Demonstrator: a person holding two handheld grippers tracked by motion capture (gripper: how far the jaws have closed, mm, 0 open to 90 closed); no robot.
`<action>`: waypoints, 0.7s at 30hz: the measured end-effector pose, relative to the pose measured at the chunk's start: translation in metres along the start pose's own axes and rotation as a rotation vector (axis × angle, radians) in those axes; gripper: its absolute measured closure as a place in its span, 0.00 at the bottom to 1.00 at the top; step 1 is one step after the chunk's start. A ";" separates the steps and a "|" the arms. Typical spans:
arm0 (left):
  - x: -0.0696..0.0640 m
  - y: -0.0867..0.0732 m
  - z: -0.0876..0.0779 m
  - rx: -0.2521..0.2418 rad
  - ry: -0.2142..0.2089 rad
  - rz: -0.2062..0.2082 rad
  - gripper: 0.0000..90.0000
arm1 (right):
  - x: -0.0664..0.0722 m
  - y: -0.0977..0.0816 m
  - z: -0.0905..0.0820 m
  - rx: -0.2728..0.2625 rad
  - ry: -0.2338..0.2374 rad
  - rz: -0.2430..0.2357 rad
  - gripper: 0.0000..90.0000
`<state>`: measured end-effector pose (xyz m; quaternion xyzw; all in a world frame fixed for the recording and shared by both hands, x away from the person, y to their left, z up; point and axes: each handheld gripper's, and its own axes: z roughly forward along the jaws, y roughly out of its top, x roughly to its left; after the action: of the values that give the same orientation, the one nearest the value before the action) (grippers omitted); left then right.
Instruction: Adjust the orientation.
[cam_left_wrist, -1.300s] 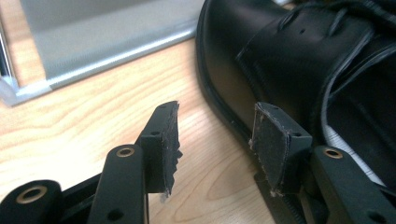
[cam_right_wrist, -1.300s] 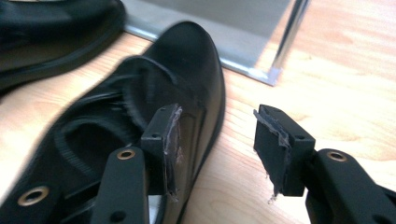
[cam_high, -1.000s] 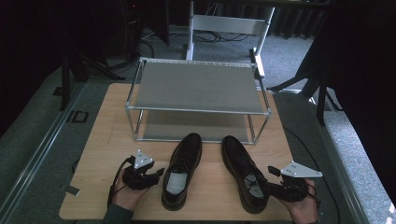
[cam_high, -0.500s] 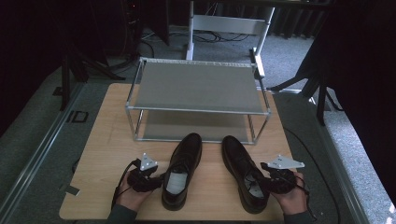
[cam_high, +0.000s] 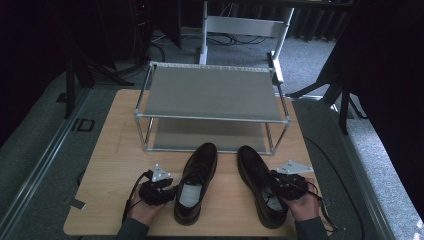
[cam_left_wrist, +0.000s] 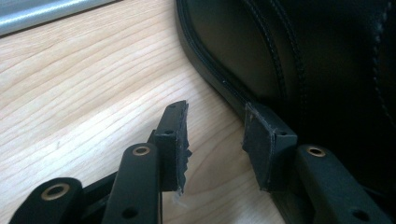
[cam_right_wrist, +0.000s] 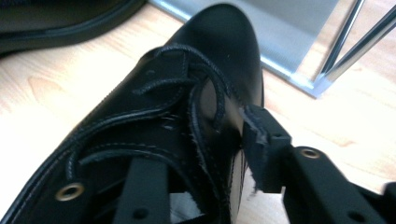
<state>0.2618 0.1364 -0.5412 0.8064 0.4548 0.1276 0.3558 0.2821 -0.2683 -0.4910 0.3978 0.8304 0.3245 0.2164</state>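
Two black leather lace-up shoes stand side by side on the wooden table (cam_high: 120, 150). My left gripper (cam_high: 169, 192) lies level at the outer side of the left shoe (cam_high: 196, 180). Its jaws (cam_left_wrist: 215, 135) have just been closing and stand open over bare wood, with the right pad (cam_left_wrist: 266, 144) at the sole edge of the left shoe (cam_left_wrist: 303, 56). My right gripper (cam_high: 275, 187) straddles the side wall of the right shoe (cam_high: 257, 190). One finger (cam_right_wrist: 140, 186) reaches into the right shoe (cam_right_wrist: 187, 93) and the other pad (cam_right_wrist: 261, 149) sits outside the leather. Its jaws have just been closing too.
A two-shelf metal shoe rack (cam_high: 210, 92) stands behind the toes at the far half of the table. Its frame legs (cam_right_wrist: 345, 42) rise close past the right shoe's toe. Grey carpet and dark stands surround the table.
The right hand has slid left from beside the right shoe until its gripper sits over the shoe's opening. The left hand has hardly moved.
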 end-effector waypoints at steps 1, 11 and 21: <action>-0.001 0.001 0.001 0.000 -0.003 0.006 0.68 | 0.000 0.001 0.000 -0.002 -0.005 -0.001 0.75; -0.016 0.016 0.018 0.001 -0.022 0.051 0.70 | -0.002 0.001 -0.001 -0.045 -0.052 0.011 0.86; -0.033 0.024 0.028 0.007 -0.046 0.085 0.71 | -0.002 0.011 -0.002 -0.018 -0.143 -0.061 0.87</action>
<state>0.2738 0.0887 -0.5408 0.8289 0.4122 0.1226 0.3577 0.2873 -0.2653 -0.4819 0.3927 0.8216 0.2959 0.2884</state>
